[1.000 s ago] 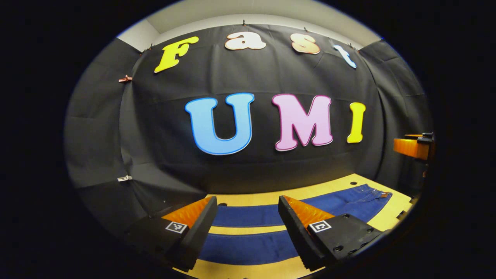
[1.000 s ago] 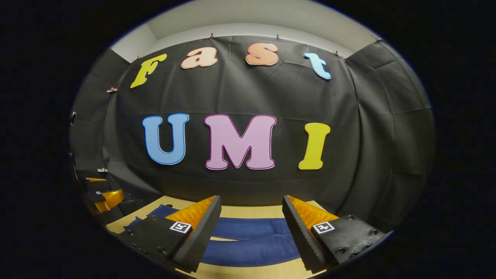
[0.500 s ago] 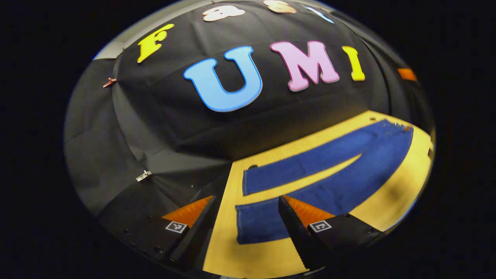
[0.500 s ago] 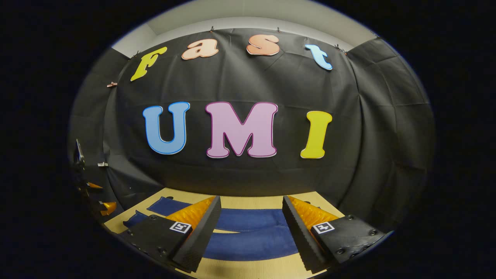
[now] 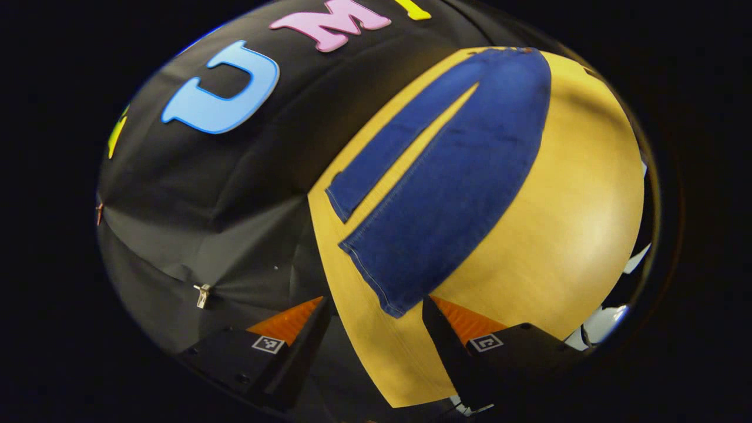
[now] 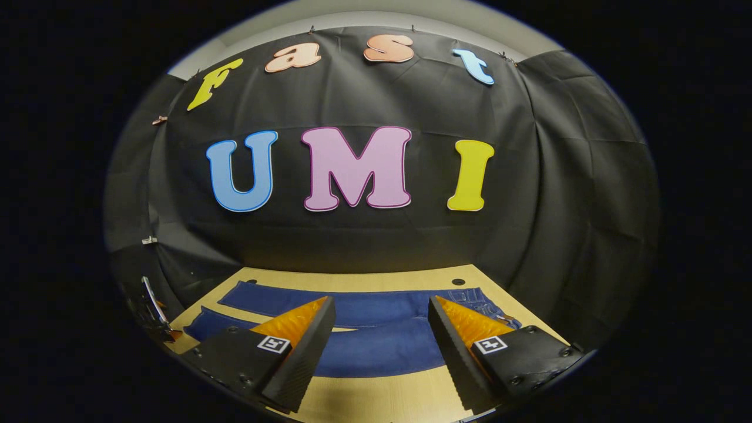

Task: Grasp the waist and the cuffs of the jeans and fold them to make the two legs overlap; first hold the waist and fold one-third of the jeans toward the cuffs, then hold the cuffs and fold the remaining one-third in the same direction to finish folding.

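Jeans (image 5: pixel 446 176) lie flat on a wooden table (image 5: pixel 564 223), black cloth behind. Both the left gripper (image 5: pixel 376 329) and right gripper (image 6: pixel 382 335) gape above them, empty.

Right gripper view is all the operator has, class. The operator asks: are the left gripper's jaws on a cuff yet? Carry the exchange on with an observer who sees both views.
Observer: No. The left gripper is open, and the near cuff lies just ahead of its jaws, untouched.
Operator: Do the two legs overlap at that end?
Observer: No. The far cuff lies apart from it, with a strip of bare table between them.
Operator: How does the near cuff lie?
Observer: Flat on the table, close to the edge by the booth's wall.
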A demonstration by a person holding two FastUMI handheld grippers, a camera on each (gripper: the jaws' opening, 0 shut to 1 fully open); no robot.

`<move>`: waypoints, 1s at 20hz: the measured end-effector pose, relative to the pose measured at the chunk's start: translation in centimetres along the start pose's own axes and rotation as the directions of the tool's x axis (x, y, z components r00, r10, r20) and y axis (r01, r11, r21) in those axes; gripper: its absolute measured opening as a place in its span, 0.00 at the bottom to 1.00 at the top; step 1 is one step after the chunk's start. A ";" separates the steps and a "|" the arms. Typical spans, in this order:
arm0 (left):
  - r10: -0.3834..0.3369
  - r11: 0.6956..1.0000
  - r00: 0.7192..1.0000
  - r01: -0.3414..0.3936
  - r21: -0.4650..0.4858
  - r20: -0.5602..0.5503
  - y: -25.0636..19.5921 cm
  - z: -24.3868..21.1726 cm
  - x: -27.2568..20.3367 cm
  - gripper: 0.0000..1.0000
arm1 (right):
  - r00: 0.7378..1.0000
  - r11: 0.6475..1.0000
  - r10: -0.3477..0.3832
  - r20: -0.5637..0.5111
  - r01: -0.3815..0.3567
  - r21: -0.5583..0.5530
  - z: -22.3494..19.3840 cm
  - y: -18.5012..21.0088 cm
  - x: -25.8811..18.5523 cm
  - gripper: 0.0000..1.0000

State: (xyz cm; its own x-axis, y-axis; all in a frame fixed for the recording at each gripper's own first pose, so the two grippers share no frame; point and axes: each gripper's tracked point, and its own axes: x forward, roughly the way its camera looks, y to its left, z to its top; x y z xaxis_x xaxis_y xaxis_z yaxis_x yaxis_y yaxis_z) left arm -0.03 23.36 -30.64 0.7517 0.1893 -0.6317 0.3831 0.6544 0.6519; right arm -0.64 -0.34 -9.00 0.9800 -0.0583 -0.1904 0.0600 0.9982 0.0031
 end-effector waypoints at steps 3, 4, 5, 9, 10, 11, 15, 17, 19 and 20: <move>-0.019 0.992 1.000 0.022 0.123 -0.024 0.1 -0.6 2.2 0.98 | 1.000 1.000 -0.014 -0.022 0.014 -0.003 -0.9 -0.6 0.0 0.98; -0.033 0.984 0.999 0.038 0.174 -0.029 -0.2 -0.8 2.7 0.98 | 1.000 1.000 -0.018 -0.025 0.018 -0.003 -1.1 -0.9 -0.2 0.97; -0.051 0.972 0.998 0.057 0.227 -0.031 -0.6 -0.8 3.1 0.98 | 0.999 1.000 -0.025 -0.023 0.025 -0.007 -1.2 -1.2 -0.3 0.98; -0.093 0.917 0.995 0.102 0.386 -0.042 -1.0 -0.8 4.5 0.98 | 0.998 0.997 -0.065 -0.020 0.065 -0.035 -1.7 -3.4 -1.0 0.98; -0.093 0.906 0.995 0.102 0.411 -0.042 -0.9 -0.5 4.8 0.97 | 0.997 0.996 -0.079 -0.020 0.078 -0.036 -1.8 -4.0 -1.2 0.98; -0.099 0.896 0.994 0.107 0.430 -0.041 -0.9 -0.4 5.2 0.96 | 0.995 0.995 -0.093 -0.021 0.092 -0.037 -1.8 -4.7 -1.4 0.97; -0.149 0.840 0.988 0.146 0.523 -0.036 -2.2 0.9 7.4 0.87 | 0.989 0.987 -0.143 -0.030 0.140 -0.076 -3.0 -7.5 -1.7 0.97; -0.171 0.845 0.984 0.169 0.508 -0.042 -1.8 1.2 8.0 0.71 | 0.987 0.981 -0.160 -0.028 0.156 -0.116 -3.2 -9.1 -1.6 0.97; -0.194 0.867 0.979 0.201 0.456 -0.064 -1.6 1.4 8.2 0.67 | 0.983 0.968 -0.185 -0.015 0.180 -0.172 -3.1 -11.2 -1.3 0.97; -0.222 0.873 0.971 0.237 0.426 -0.085 -1.9 1.3 8.3 0.63 | 0.982 0.962 -0.188 -0.007 0.183 -0.203 -3.1 -12.0 -1.0 0.97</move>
State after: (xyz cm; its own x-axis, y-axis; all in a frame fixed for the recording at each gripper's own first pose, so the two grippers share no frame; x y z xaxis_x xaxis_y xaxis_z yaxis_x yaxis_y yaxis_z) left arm 6.16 22.70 -36.58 0.5997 0.1011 -0.7938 0.7410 0.3043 0.5986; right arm -2.93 -12.25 -11.90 0.9499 -0.2450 -0.1943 0.1984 0.9525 -0.2310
